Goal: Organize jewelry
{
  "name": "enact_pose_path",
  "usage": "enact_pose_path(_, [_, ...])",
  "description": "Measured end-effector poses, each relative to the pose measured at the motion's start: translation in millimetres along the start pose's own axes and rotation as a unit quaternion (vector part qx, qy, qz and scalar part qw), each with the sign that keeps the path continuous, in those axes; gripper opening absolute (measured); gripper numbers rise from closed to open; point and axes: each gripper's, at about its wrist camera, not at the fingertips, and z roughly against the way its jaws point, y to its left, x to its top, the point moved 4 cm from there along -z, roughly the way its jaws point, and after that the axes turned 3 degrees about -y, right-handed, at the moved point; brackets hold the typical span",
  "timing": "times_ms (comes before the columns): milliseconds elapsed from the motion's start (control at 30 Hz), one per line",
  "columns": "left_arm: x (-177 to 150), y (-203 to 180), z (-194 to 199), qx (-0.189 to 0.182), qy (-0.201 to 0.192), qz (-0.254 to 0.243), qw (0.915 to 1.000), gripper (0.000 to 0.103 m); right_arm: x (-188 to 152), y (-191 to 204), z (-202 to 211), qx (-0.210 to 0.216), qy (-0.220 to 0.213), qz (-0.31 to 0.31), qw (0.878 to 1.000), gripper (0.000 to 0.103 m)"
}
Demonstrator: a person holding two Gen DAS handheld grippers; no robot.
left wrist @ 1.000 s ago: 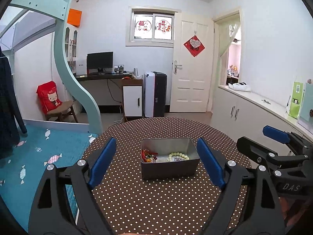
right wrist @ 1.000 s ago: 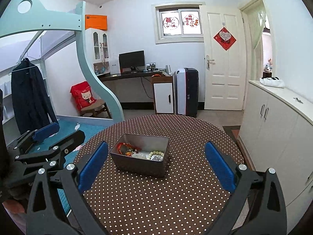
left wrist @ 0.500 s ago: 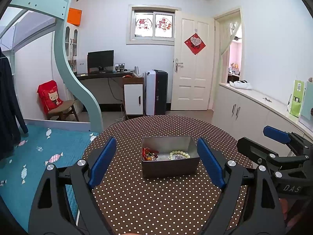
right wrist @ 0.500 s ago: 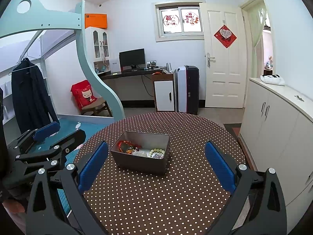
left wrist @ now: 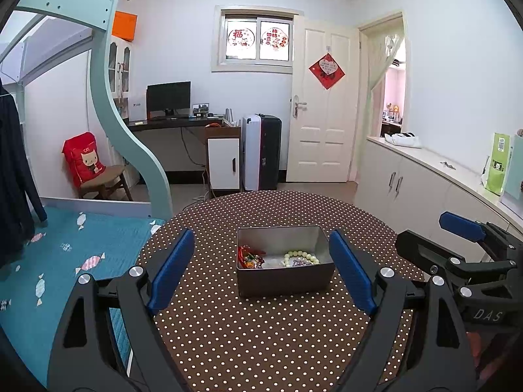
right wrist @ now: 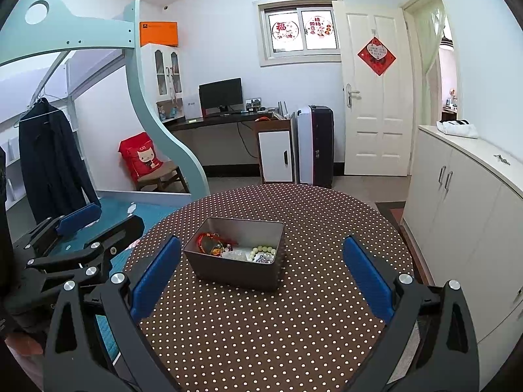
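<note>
A grey metal tin (left wrist: 283, 278) stands on a round table with a brown polka-dot cloth (left wrist: 261, 333). It also shows in the right wrist view (right wrist: 238, 272). Inside lie a red tasselled ornament (left wrist: 249, 258), a pale green bead bracelet (left wrist: 300, 257) and small purple beads (left wrist: 300, 264). My left gripper (left wrist: 261, 274) is open and empty, held above the table just short of the tin. My right gripper (right wrist: 261, 277) is open and empty, to the right of the left one, and shows in the left wrist view (left wrist: 464, 248).
A bed with a teal cover (left wrist: 65, 261) lies left of the table under a loft frame (left wrist: 130, 150). White cabinets (right wrist: 464, 215) run along the right wall. A desk, a suitcase (left wrist: 261, 152) and a door stand at the far wall.
Both grippers have drawn back and risen slightly, so the tin sits a little farther off in both views. Both stay open and empty. The tin has not moved.
</note>
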Motion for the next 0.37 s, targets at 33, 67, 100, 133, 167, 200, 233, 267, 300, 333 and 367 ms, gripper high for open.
enact_pose_path(33, [0.1, 0.8, -1.2, 0.000, 0.000, 0.000, 1.0000, 0.085, -0.2, -0.1, -0.1, 0.001, 0.001, -0.001, 1.000, 0.096])
enact_pose_path(67, [0.0, 1.0, -1.7, 0.001, 0.000, 0.000, 1.0000, 0.085, 0.0, -0.6, -0.8, 0.002, 0.001, -0.002, 1.000, 0.096])
enact_pose_path(100, [0.1, 1.3, -2.0, 0.002, 0.000, 0.000, 1.0000, 0.085, 0.3, -1.1, -1.1, 0.002, 0.002, -0.003, 1.000, 0.096])
enact_pose_path(133, [-0.1, 1.1, -3.0, 0.002, 0.000, 0.000, 1.0000, 0.085, 0.8, -1.7, -1.3, 0.003, 0.002, -0.004, 1.000, 0.096])
enact_pose_path(167, [-0.4, 1.2, -3.7, 0.003, 0.000, -0.001, 1.0000, 0.085, 1.1, -1.9, -1.3, 0.003, 0.002, -0.004, 1.000, 0.096])
enact_pose_path(200, [-0.7, 1.2, -3.9, 0.003, 0.000, 0.000, 1.0000, 0.085, 0.6, -2.0, -1.4, 0.003, 0.002, -0.004, 1.000, 0.096])
enact_pose_path(233, [-0.4, 1.2, -3.8, 0.003, 0.001, -0.001, 1.0000, 0.085, 0.1, -2.0, -1.5, 0.003, 0.003, -0.004, 1.000, 0.096])
enact_pose_path(267, [-0.1, 1.5, -5.0, 0.004, 0.002, -0.001, 1.0000, 0.085, -0.3, -2.2, -1.7, 0.002, 0.004, -0.004, 1.000, 0.096])
enact_pose_path(300, [-0.7, 2.1, -6.3, 0.004, 0.003, -0.001, 1.0000, 0.085, -0.3, -2.9, -2.1, 0.002, 0.005, -0.004, 1.000, 0.096])
enact_pose_path(333, [-1.3, 2.7, -7.9, 0.005, 0.005, -0.001, 1.0000, 0.085, -0.7, -3.3, -2.7, 0.001, 0.007, -0.004, 1.000, 0.096])
enact_pose_path(367, [-1.4, 2.7, -9.9, 0.005, 0.007, -0.001, 1.0000, 0.085, -0.9, -4.1, -3.7, 0.001, 0.009, -0.004, 1.000, 0.096])
